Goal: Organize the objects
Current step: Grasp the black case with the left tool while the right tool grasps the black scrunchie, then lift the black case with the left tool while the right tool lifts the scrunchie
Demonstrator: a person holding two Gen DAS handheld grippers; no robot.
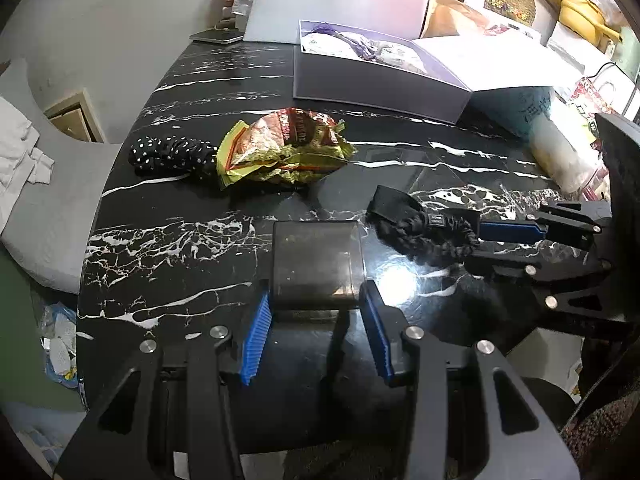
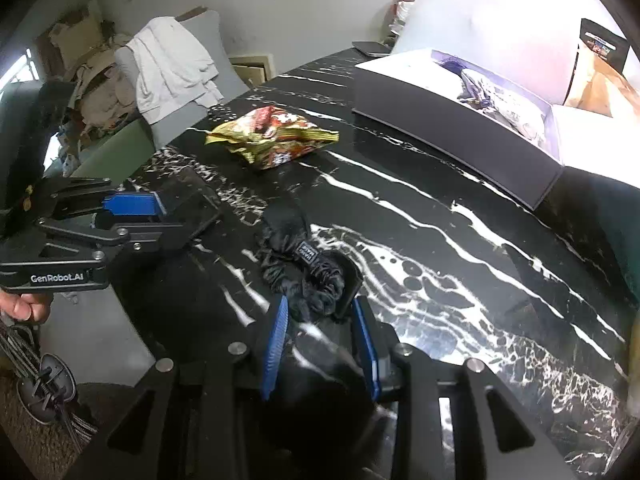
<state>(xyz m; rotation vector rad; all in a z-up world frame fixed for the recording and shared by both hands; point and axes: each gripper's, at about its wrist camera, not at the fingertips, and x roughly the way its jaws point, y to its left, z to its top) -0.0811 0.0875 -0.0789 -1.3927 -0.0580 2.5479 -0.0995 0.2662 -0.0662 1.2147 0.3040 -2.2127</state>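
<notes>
Inspector: Grips first, left to right. Left gripper (image 1: 314,314) is closed partway on a dark case (image 1: 316,266), pads against its near end, low centre of the left view. Right gripper (image 2: 320,330) is closed narrow on a black scrunchie (image 2: 304,276), low centre of the right view.

Clerk: Where do the rest lie?

Inspector: On the table (image 1: 400,152): a dotted scrunchie (image 1: 168,154) at mid-left, touching the snack bag (image 1: 280,146) beside it. An open box (image 1: 376,80) sits upper right, some items already in it.

Clerk: Risks?

Inspector: In my judgement, two. The case is gripped only at its end, so it could pivot and slip if swung quickly. The scrunchie is soft and trails beyond the pads; it could snag or drag loose. The grippers also work near each other and could clash.

Clerk: Differences between views?

Inspector: The right view shows a hand (image 2: 24,306) on the left gripper, and only a sliver of the dotted scrunchie behind the bag. The left view shows that scrunchie whole.
</notes>
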